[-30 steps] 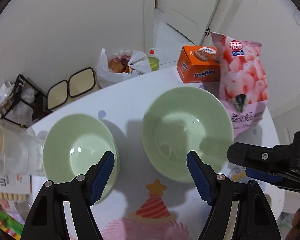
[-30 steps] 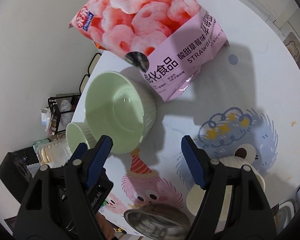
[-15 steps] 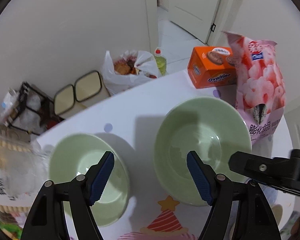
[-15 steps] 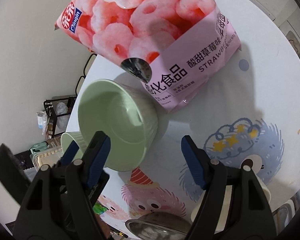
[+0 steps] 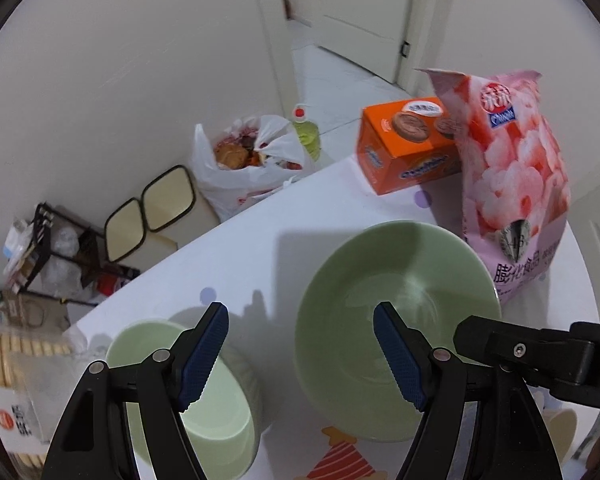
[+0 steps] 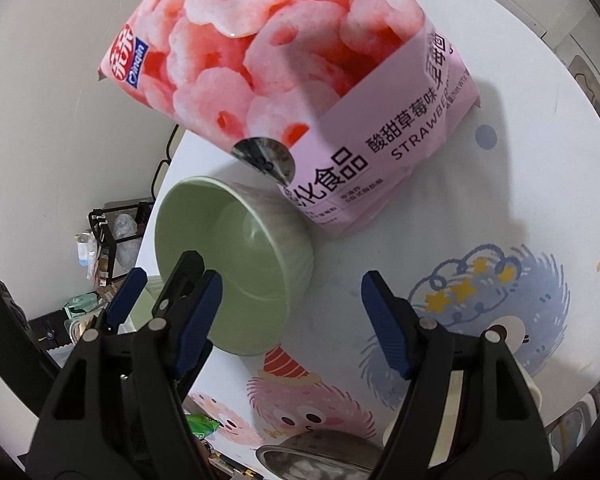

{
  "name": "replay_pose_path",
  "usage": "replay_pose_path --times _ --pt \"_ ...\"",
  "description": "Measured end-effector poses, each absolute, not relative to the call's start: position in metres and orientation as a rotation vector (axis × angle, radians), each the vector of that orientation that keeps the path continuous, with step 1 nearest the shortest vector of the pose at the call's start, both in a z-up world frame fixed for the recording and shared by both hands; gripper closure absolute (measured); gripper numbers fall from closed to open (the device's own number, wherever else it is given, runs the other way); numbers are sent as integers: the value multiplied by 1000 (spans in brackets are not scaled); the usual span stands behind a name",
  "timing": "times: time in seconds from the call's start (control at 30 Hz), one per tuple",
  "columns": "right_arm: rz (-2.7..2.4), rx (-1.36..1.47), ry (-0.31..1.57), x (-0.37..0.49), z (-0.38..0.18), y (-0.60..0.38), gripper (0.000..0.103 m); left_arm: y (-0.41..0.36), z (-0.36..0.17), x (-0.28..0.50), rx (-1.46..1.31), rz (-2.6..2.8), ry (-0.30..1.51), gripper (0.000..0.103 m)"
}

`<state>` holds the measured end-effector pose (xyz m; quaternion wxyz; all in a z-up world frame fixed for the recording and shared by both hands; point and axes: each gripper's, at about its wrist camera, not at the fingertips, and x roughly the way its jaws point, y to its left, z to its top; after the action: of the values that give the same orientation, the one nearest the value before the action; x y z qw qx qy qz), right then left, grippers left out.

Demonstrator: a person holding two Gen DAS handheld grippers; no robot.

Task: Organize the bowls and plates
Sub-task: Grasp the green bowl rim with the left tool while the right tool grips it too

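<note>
Two green bowls sit on the surface. The large bowl [image 5: 396, 328] lies under the left claw's [image 5: 300, 354] right finger, the small bowl [image 5: 204, 400] under its left finger. Left claw released, empty. Right claw [image 6: 290, 318] is closing, nothing between its fingers; one snack bag [image 6: 300, 80] beyond.

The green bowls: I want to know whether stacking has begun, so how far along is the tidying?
Nothing looks done yet: the large green bowl and small green bowl sit apart on the table. Neither the left gripper nor the right gripper, jaws closing, holds anything. Stacking remains.
</note>
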<state>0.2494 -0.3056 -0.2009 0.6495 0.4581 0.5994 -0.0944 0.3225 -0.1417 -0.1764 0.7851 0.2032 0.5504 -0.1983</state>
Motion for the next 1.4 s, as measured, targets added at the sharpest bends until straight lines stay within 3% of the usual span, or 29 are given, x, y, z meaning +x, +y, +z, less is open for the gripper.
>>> replay_pose_path --times 0.2,0.3,0.33,0.37,0.5,0.67,1.4 --pt "-195 1066 1373 252 -206 -305 55 -146 -196 332 438 -505 1279 27" --pt "-182 1069 1384 254 -209 -304 64 -145 -203 333 416 -513 1298 42" --pt "-177 1073 1385 254 -210 -304 68 -147 -204 333 417 -524 1300 56" --pt "-174 1073 1389 254 -211 -302 68 -148 -208 333 405 -535 1326 62" --pt "-181 1056 1395 254 -213 -300 72 -153 -213 332 447 -512 1323 70" --pt "-182 945 1439 260 -211 -291 90 -147 -214 338 439 -471 1322 86" --pt "-127 769 1420 242 -186 -295 90 -153 -194 299 377 -436 1321 91"
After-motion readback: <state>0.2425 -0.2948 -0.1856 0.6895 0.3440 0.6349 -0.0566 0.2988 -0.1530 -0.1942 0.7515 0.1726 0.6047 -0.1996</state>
